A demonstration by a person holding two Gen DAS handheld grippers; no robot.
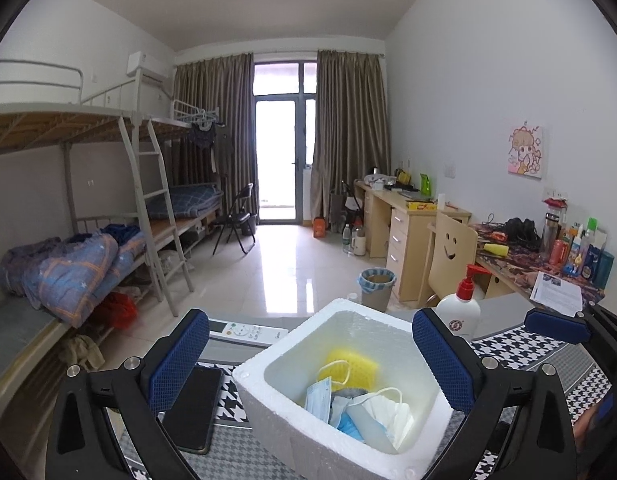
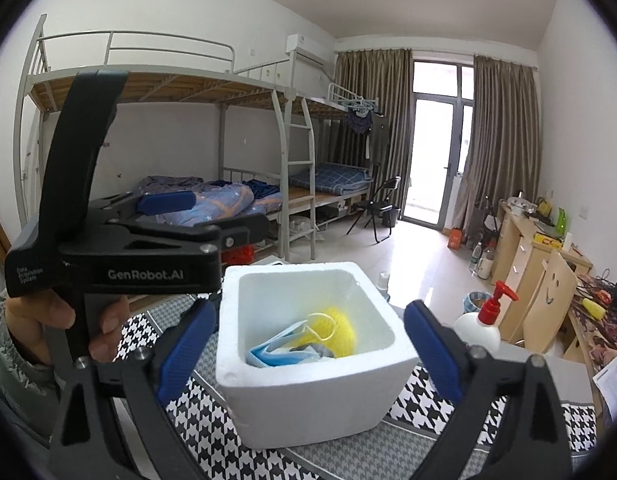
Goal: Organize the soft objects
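Note:
A white foam box point(image 1: 252, 380) stands on the houndstooth cloth. Inside lie a yellow sponge point(image 1: 358, 364) and a loose heap of blue and white face masks point(image 1: 364, 408). My left gripper point(image 1: 310, 320) is open; its blue pads straddle the box without touching it and hold nothing. In the right wrist view the same box point(image 2: 308, 400) holds the sponge point(image 2: 342, 330) and masks point(image 2: 284, 354). My right gripper point(image 2: 312, 307) is open too, one pad on either side of the box. A hand point(image 2: 40, 312) holds the left tool at the left, above the box's left side.
A dark phone point(image 1: 196, 408) and a white remote control point(image 1: 248, 332) lie left of the box. A red-pump bottle point(image 1: 460, 312) stands at its right. A bin point(image 1: 376, 284), a wooden chair point(image 1: 452, 256) and a cluttered desk point(image 1: 548, 264) are beyond. Bunk beds point(image 1: 88, 264) line the left wall.

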